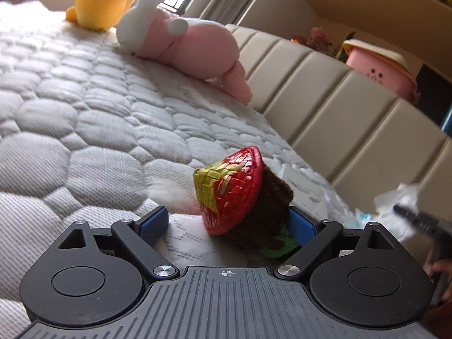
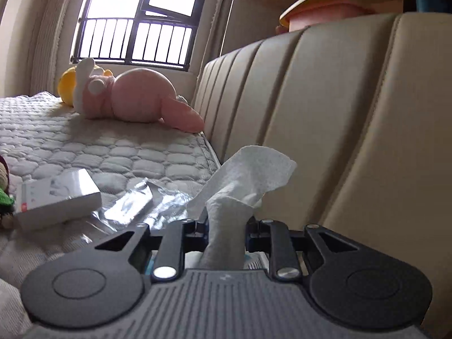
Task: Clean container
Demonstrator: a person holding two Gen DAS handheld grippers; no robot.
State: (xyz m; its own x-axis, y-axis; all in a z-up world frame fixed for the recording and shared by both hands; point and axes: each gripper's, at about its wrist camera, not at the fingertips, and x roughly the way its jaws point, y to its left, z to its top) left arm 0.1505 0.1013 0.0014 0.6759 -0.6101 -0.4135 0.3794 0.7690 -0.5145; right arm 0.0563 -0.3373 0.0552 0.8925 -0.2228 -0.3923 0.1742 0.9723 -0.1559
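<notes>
Left gripper (image 1: 228,223) spread wide, blue pads apart, straddling a knitted doll (image 1: 271,206) in a red-and-yellow woven hat (image 1: 231,189) lying on the quilted mattress (image 1: 84,118); right pad touching the doll's brown yarn. Right gripper (image 2: 226,223) pinched on a white tissue (image 2: 243,175), held upright. Near left: white box (image 2: 56,197) and clear plastic wrap (image 2: 135,206). Far: pink plush rabbit (image 2: 135,96), yellow plush (image 1: 99,5). Right: beige padded headboard (image 2: 339,113). Container: cannot tell.
</notes>
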